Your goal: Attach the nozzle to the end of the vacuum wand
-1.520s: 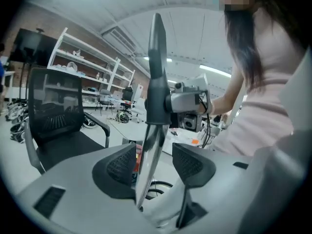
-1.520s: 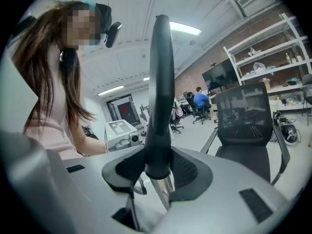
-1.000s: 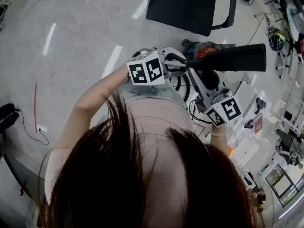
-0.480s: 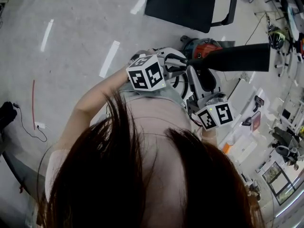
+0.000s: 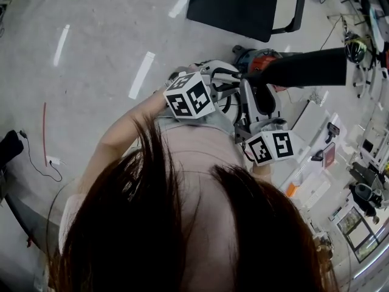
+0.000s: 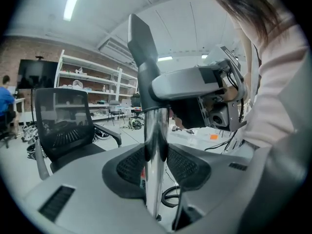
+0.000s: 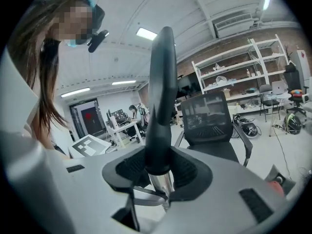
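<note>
Left tongs (image 6: 156, 152) clamp the chrome vacuum wand (image 6: 154, 189). Just past them along the wand, right tongs (image 7: 158, 167) grip the black nozzle (image 7: 162, 91), whose collar sits over the wand's end. Beyond the wand, a red vacuum body (image 5: 262, 60) lies on the floor, with an office chair (image 5: 234, 6) farther off.

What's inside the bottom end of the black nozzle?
The shiny metal wand pokes up into the black nozzle. You can't see how far in it goes, because the nozzle's dark wall covers it.
</note>
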`<state>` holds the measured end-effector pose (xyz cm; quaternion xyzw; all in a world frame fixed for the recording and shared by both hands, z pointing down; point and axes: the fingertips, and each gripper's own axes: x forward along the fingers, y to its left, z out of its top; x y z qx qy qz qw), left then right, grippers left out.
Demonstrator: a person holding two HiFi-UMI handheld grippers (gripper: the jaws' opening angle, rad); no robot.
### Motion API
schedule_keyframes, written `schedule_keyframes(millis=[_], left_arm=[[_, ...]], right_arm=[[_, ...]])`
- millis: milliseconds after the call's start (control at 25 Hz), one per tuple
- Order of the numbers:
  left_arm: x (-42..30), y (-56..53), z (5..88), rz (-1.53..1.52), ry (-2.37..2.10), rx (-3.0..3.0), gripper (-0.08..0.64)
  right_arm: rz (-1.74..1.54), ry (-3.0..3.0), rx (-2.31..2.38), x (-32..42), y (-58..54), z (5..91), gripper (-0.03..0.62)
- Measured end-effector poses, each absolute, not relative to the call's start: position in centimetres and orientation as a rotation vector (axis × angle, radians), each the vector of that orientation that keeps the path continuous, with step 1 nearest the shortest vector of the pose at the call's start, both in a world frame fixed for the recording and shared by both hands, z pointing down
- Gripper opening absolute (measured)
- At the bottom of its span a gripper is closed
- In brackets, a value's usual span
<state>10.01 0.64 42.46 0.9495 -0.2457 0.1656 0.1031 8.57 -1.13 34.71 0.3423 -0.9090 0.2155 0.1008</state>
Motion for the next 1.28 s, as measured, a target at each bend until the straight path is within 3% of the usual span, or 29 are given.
schedule_keyframes(millis=[1280], left_arm=[[10.0, 1.4, 42.2, 0.443, -0.691, 2.813, 0.144]], right_arm=[[0.623, -2.767, 0.903, 8.2, -0.4, 34.5, 0.166]])
